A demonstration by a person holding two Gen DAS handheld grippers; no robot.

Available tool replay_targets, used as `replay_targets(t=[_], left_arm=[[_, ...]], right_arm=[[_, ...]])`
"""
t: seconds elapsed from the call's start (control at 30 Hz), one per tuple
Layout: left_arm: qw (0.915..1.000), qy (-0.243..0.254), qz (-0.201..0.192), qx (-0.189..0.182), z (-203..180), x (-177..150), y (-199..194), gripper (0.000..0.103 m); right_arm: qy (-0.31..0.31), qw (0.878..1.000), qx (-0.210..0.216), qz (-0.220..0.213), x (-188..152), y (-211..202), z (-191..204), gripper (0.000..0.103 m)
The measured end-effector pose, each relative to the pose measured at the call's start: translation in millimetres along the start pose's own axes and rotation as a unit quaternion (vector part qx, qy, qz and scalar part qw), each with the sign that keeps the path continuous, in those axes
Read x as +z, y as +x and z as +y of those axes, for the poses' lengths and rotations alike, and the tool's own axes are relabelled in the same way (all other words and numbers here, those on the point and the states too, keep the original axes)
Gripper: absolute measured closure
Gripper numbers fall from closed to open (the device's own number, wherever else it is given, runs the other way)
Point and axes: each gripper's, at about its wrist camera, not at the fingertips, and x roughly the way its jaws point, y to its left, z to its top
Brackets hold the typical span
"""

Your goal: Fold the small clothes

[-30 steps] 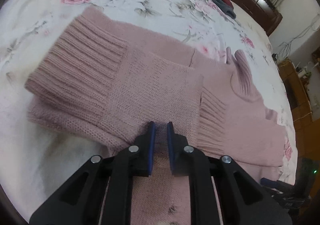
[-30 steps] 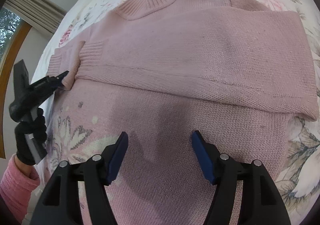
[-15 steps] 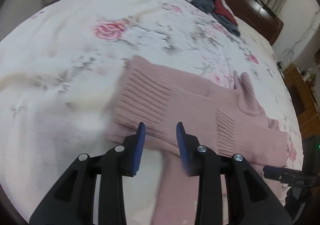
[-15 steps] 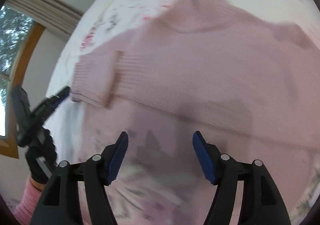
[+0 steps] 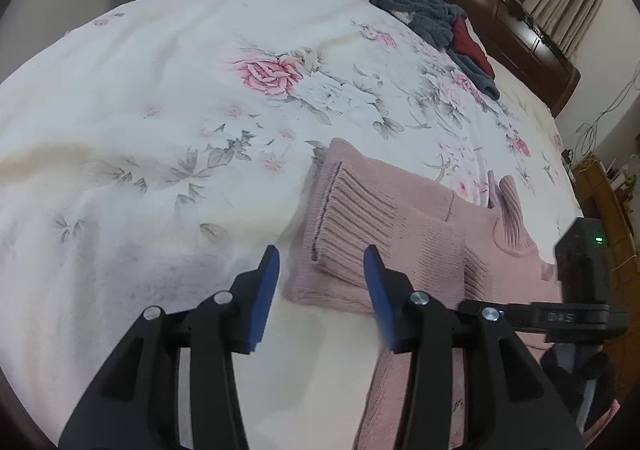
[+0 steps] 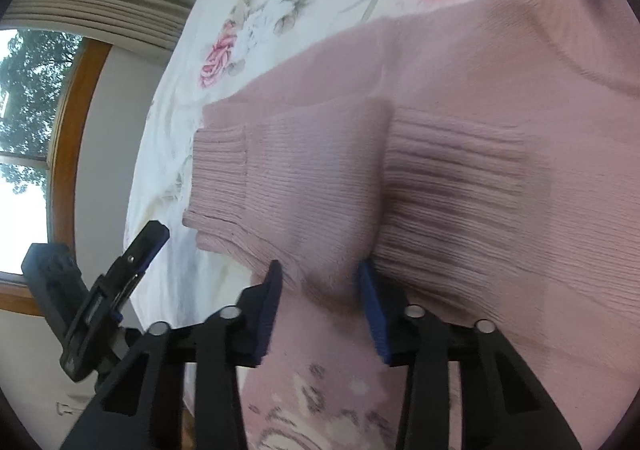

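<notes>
A pink knit sweater (image 5: 404, 250) lies on the flowered bed, its sleeves folded across the chest and the ribbed collar (image 5: 510, 218) to the right. My left gripper (image 5: 322, 290) is open and holds nothing, hovering just short of the ribbed cuff (image 5: 348, 210). It also shows from the side as the left gripper (image 6: 154, 236) beyond the sweater's edge. My right gripper (image 6: 322, 308) is open. Its blue pads (image 6: 370, 306) straddle the near edge of the folded sleeve (image 6: 316, 186), and knit bulges between them. A second ribbed cuff (image 6: 460, 178) lies just to the right.
The white flowered bedspread (image 5: 160, 110) spreads wide to the left of the sweater. A heap of grey and red clothes (image 5: 436, 18) lies by the dark wooden headboard (image 5: 500, 10). A window with a wooden frame (image 6: 68, 98) and curtains stand beyond the bed.
My left gripper let go of the sleeve, opened and drew back to the left. My right gripper moved left across the sweater to the folded sleeve and narrowed its jaws around it.
</notes>
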Motion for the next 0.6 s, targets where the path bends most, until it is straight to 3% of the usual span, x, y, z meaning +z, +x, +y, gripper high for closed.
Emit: replay_targets(t=[0.03, 0.13, 0.37, 0.6], left_arm=[[1.0, -0.001, 0.0, -0.001, 1, 0, 0, 0.059], [1.0, -0.003, 0.004, -0.004, 1, 0, 1, 0.059], [0.9999, 0.009, 0.005, -0.014, -14, 0, 4, 0.059], [0.9982, 0.051, 0.018, -0.025, -59, -8, 22, 0.058]], right_arm=[[-0.005, 1.0, -0.006, 0.004, 0, 5, 1, 0.079], [-0.014, 1.0, -0.018, 0.0, 2, 4, 8, 0.089], [-0.059, 0.997, -0.019, -0.049, -10, -57, 23, 0.09], [-0.066, 0.991, -0.067, -0.096, -27, -126, -11, 0.09]])
